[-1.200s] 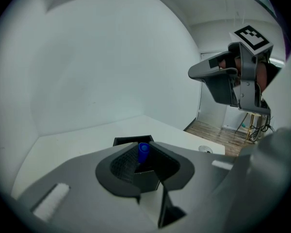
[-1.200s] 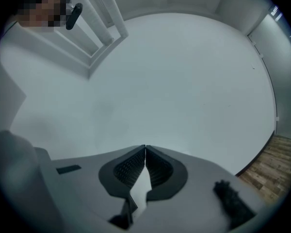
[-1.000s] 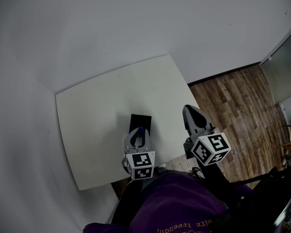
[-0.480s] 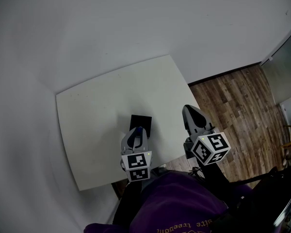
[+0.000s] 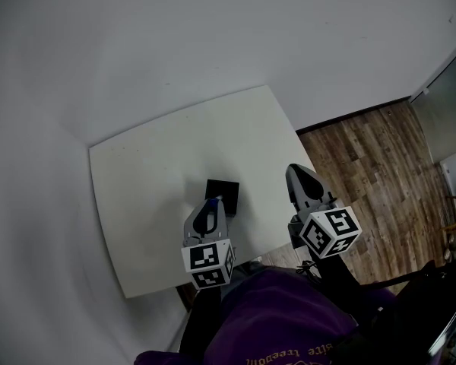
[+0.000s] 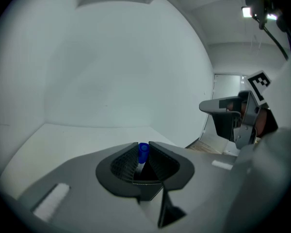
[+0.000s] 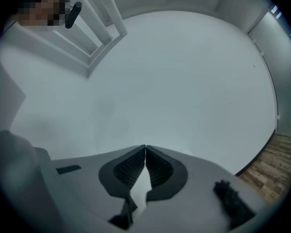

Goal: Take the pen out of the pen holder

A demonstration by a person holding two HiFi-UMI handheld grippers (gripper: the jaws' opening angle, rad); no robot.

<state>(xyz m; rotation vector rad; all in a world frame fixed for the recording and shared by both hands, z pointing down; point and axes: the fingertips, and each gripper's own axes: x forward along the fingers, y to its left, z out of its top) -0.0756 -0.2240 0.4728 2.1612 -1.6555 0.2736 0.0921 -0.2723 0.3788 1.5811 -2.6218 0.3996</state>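
My left gripper [image 5: 210,206] is shut on a pen [image 6: 142,153] with a blue cap, which stands between the ribbed pads in the left gripper view. In the head view the pen's blue tip [image 5: 212,201] shows just above the jaws. The black square pen holder [image 5: 224,195] stands on the white table [image 5: 159,173], just beyond and to the right of the left gripper. My right gripper [image 5: 298,179] hovers past the table's right edge, its jaws shut with nothing between them [image 7: 145,149].
A plain grey wall rises behind the table. Wooden floor [image 5: 372,158] lies to the right. The person's purple sleeve [image 5: 281,318] fills the bottom of the head view. The right gripper [image 6: 233,120] shows at the right of the left gripper view.
The left gripper has risen and drawn back toward me and slightly left with the pen, rolling a little. The holder now shows more fully. The right gripper has kept still.
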